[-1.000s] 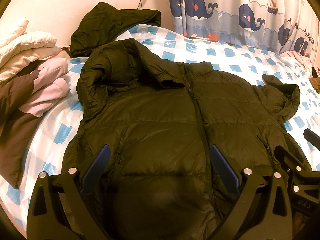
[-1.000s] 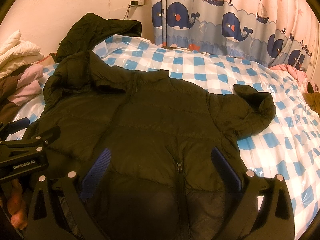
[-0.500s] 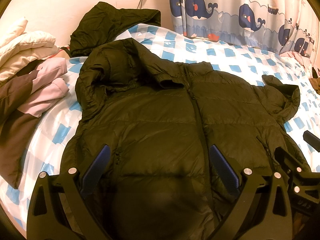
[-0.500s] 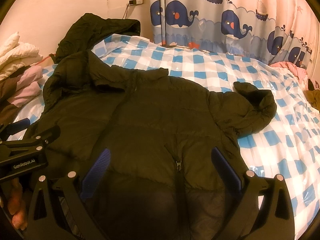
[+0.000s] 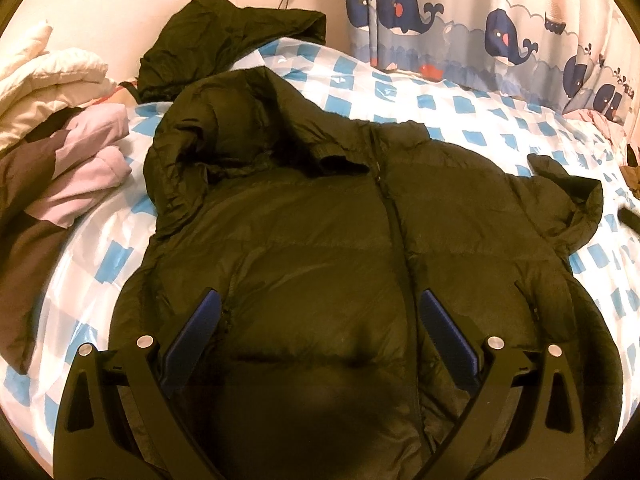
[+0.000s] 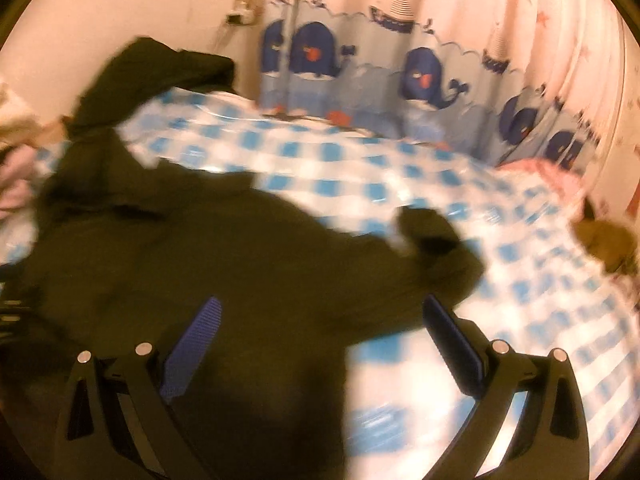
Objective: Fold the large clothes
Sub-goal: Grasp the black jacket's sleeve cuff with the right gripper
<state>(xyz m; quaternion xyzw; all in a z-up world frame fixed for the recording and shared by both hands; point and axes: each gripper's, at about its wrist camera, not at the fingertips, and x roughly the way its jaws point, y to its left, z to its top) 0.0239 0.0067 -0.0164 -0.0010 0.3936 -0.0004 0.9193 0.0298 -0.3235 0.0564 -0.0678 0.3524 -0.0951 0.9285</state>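
— While both pairs of jaws stand wide apart, is either holding anything?

— No. The left gripper (image 5: 318,328) hovers over the jacket (image 5: 320,232) with nothing between its blue pads; the right gripper (image 6: 320,332) is likewise empty, in a blurred view.

— Where is the jacket?

— Spread front-up across the checked sheet (image 5: 460,108), filling the frame's centre, zipper closed, one sleeve at centre right.

— And around it?

— Another dark garment (image 5: 224,36) upper left, pink and cream clothes (image 5: 80,152) at left, whale curtain (image 5: 500,28) upper right.

My right view is smeared with blur; the dark jacket (image 6: 224,272) loses its seams, its hem seemingly cut off below.
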